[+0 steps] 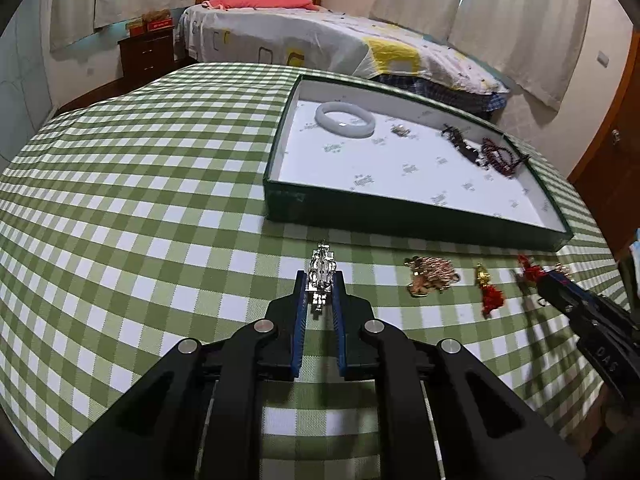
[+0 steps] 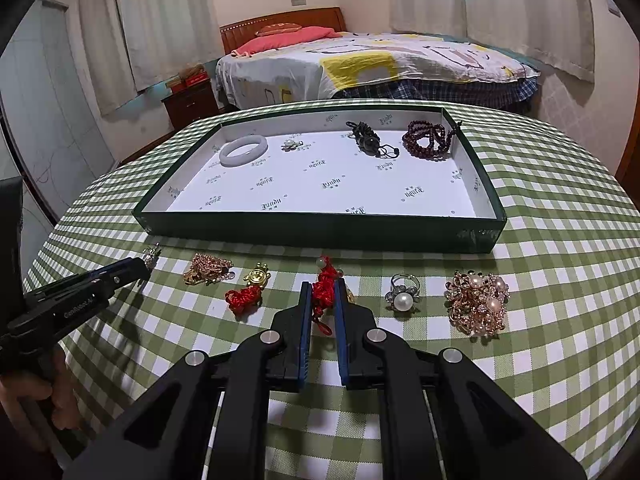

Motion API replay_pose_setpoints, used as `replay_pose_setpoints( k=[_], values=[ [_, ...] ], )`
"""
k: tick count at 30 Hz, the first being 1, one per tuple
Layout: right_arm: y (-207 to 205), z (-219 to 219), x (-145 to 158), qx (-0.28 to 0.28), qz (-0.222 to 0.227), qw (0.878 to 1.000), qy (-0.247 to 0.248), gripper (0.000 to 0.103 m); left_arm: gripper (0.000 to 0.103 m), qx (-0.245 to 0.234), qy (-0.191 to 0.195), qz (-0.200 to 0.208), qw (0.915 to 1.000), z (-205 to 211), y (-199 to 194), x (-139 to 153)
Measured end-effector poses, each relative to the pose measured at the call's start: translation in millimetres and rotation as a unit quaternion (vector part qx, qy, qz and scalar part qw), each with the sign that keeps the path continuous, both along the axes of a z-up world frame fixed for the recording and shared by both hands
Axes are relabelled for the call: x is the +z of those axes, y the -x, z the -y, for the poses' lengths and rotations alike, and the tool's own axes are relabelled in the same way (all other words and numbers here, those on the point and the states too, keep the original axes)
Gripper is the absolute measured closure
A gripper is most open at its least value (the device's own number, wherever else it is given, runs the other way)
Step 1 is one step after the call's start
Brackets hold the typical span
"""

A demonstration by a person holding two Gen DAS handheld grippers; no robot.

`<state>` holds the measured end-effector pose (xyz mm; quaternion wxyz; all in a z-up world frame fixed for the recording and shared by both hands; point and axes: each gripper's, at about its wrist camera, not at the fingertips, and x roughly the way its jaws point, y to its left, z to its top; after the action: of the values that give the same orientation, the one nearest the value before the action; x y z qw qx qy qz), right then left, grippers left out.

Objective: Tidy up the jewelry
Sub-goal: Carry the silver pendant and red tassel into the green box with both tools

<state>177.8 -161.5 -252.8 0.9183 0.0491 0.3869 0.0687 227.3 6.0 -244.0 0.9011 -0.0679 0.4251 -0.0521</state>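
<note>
**Both grippers clamped on jewelry in front of the tray**

The left hand-held gripper [image 1: 320, 280] has its blue pads pressed together on a silver crystal piece [image 1: 322, 268], which lies on the green checked cloth of the counter [image 1: 140, 220], just in front of the dark green tray [image 2: 320, 232]. The right hand-held gripper [image 2: 323, 294] is clamped on a red knotted charm [image 2: 325, 286] with a pearl bead at its far end, also low over the cloth near the tray's front wall.

Between the two grippers lie a tangled gold chain [image 2: 208, 270] and a gold charm with a red tassel [image 2: 248, 292]. To the right of the right gripper sit a pearl ring [image 2: 402, 294] and, beyond it, a large gold brooch with pearls [image 2: 478, 304].

Inside the tray, along its far side, are a white bangle [image 2: 243, 150], a small pearl brooch [image 2: 291, 145], a black beaded cord [image 2: 370, 140] and a dark red bead bracelet [image 2: 428, 140].

A person's hand [image 2: 36, 396] holds the left gripper's handle.
</note>
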Motion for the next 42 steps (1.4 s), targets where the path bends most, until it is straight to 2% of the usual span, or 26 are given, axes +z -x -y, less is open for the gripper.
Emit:
replay_pose_setpoints(
  k=[11,22,27,34,42],
  values=[
    [9,3,11,0.000,0.016,1.000,-0.003,0.092,0.091,-0.002,0.003,0.023,0.9997,0,11,24],
    [18,10,57,-0.007,0.072,0.997,-0.013,0.092,0.091,-0.012,0.031,0.056,0.9978,1,17,64],
    [12,17,83,-0.013,0.107,0.994,-0.006,0.092,0.091,-0.021,0.045,0.072,0.9962,6,4,80],
    [-10,28,112,-0.024,0.154,0.988,0.007,0.092,0.091,-0.032,0.042,0.122,0.9911,17,-22,112],
    [-41,37,125,-0.032,0.191,0.981,0.019,0.092,0.091,-0.034,0.032,0.162,0.9858,29,-58,131]
  ],
)
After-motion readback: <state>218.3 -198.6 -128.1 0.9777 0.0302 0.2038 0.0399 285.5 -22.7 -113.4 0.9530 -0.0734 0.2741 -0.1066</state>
